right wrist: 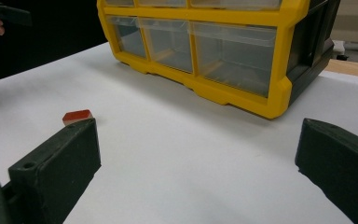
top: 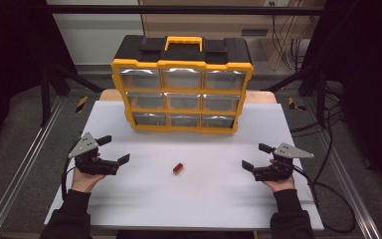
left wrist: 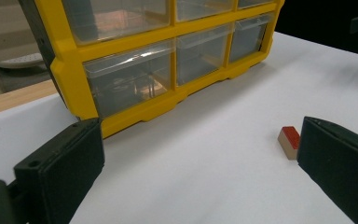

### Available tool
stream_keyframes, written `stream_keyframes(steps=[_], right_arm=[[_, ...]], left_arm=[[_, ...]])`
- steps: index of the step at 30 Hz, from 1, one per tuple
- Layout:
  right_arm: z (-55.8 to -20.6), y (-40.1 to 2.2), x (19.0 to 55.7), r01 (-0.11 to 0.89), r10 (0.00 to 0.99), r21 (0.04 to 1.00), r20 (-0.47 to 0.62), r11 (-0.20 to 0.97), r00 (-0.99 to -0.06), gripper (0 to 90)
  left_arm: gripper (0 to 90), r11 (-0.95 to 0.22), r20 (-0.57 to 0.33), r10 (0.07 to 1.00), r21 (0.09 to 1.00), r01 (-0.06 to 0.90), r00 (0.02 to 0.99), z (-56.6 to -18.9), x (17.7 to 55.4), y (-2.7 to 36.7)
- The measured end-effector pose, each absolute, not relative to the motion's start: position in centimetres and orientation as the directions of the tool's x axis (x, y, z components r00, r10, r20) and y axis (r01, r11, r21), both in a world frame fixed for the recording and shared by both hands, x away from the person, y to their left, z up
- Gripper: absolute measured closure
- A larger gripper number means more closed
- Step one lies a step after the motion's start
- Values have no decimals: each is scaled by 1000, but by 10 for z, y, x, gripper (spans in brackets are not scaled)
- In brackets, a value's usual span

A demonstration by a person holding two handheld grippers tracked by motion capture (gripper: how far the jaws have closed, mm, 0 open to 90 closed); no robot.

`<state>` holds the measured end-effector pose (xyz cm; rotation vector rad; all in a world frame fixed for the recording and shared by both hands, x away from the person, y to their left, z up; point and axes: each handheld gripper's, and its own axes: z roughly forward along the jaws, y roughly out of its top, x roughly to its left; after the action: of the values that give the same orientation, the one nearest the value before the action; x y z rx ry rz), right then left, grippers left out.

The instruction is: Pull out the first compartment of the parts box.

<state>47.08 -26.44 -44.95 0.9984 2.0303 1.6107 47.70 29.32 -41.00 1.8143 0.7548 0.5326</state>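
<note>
The left tool and right tool sit nearest, each held low over the near part of the bench, jaws wide apart and gripping nothing. They flank the block symmetrically, which reads as a ready stance: either hand could close in on it with a short move. The jaw pads look like matt black rubber, flat-faced and squared, suited to pinching a small hard piece

The block lies alone on the open bench between the two tools, well apart from both and in front of the organiser. It is a small oblong, red on top with a pale, wood-like side in the left gripper view; it probably handles as rigid and light

The organiser stands upright at the far side, a yellow plastic frame with a black body and a yellow handle, holding a grid of clear plastic drawers, all shut as far as I can tell. Facing the person, it likely serves as the block's destination

The bench top is smooth, matt and white
</note>
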Motion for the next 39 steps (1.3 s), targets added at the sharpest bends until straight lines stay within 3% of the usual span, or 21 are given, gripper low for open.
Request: stream_keyframes(steps=[39], right_arm=[[-451, -263, 471, 305, 712, 944, 127, 128, -691, 5]], left_arm=[[0, -311, 97, 707, 932, 185, 700, -372, 486, 275]])
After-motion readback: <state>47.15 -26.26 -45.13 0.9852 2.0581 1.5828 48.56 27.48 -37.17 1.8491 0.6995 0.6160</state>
